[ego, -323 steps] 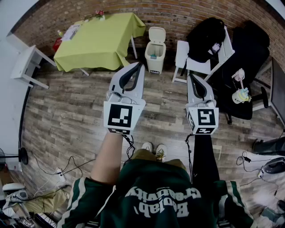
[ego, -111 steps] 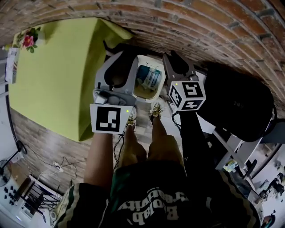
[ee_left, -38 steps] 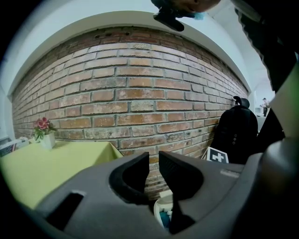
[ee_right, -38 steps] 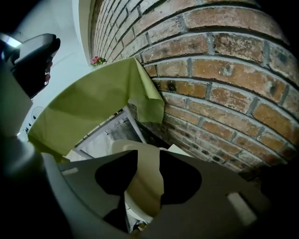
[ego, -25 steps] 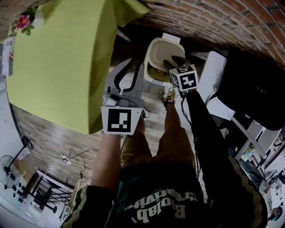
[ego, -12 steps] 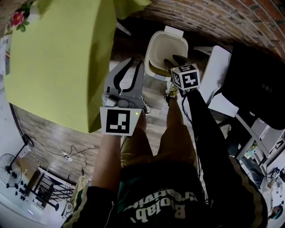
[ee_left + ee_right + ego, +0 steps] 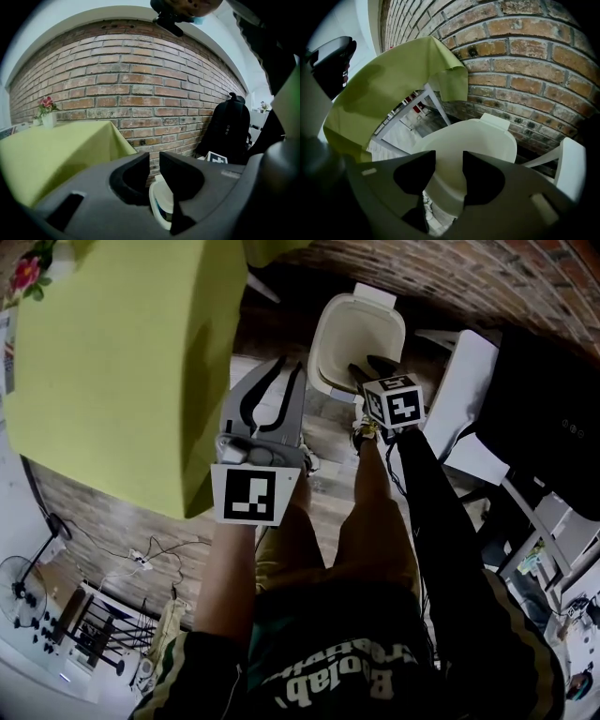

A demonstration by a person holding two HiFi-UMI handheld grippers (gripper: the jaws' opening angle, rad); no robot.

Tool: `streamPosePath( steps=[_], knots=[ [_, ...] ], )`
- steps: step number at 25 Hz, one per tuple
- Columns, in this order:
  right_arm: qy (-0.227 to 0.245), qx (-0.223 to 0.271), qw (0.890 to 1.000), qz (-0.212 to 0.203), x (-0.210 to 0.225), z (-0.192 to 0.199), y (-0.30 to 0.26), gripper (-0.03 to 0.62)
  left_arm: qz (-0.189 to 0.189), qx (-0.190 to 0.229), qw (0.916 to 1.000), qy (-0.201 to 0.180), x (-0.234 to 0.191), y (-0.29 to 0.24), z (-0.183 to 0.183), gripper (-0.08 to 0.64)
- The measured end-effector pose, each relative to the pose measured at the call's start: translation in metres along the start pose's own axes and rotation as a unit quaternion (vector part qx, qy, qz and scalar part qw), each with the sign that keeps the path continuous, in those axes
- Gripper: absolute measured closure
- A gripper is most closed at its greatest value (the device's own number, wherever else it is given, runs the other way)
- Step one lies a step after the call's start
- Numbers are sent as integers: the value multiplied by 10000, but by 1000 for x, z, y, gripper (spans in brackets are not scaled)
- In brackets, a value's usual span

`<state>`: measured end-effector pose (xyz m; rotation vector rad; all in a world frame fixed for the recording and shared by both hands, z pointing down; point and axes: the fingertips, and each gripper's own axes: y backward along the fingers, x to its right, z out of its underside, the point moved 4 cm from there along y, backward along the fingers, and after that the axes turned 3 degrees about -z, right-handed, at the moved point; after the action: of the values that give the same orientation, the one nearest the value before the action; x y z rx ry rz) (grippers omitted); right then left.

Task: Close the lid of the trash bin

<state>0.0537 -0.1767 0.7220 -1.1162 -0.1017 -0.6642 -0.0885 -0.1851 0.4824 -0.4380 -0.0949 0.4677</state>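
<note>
The cream trash bin [image 7: 349, 334] stands against the brick wall, its lid [image 7: 361, 320] lowered over the body. In the right gripper view the lid [image 7: 485, 138] fills the space past the jaws. My right gripper [image 7: 367, 364] hovers over the lid's front part. Its jaws are opening, and its pads press on nothing [image 7: 449, 161]. My left gripper [image 7: 289, 367] hangs to the bin's left, open and empty. Through the gap of the left gripper [image 7: 154, 161] the bin [image 7: 161, 206] shows, with something blue under the lid's front edge.
A table under a green cloth [image 7: 122, 362] stands close on the left. A white chair [image 7: 469, 381] with a black backpack [image 7: 553, 418] is on the right. The person's legs and shoes [image 7: 361, 432] are just in front of the bin.
The bin's inside, visible a second ago, is now covered by the lid. The right gripper has sunk along with it, and the left gripper has dropped a little.
</note>
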Motion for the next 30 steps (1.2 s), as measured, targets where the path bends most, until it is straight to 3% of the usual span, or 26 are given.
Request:
streamPosePath(
  steps=[5,11,22,30],
  knots=[
    [-147,-70,9999,-50,1,9,-9,385,-3,-64,9999,109,1,-2,11,483],
    [-6,-263,9996,-84,0,17,-18,380,-1,-33,9999,164,4,-4,13,483],
    [-191,-485,9982,-284,-3,37,-42,305,107,5,9996,257,-2,0,19,474],
    [-107,-484,9984,-286,-4,43,-50,285,111,-8,9997,234,-5,4,25,474]
  ],
)
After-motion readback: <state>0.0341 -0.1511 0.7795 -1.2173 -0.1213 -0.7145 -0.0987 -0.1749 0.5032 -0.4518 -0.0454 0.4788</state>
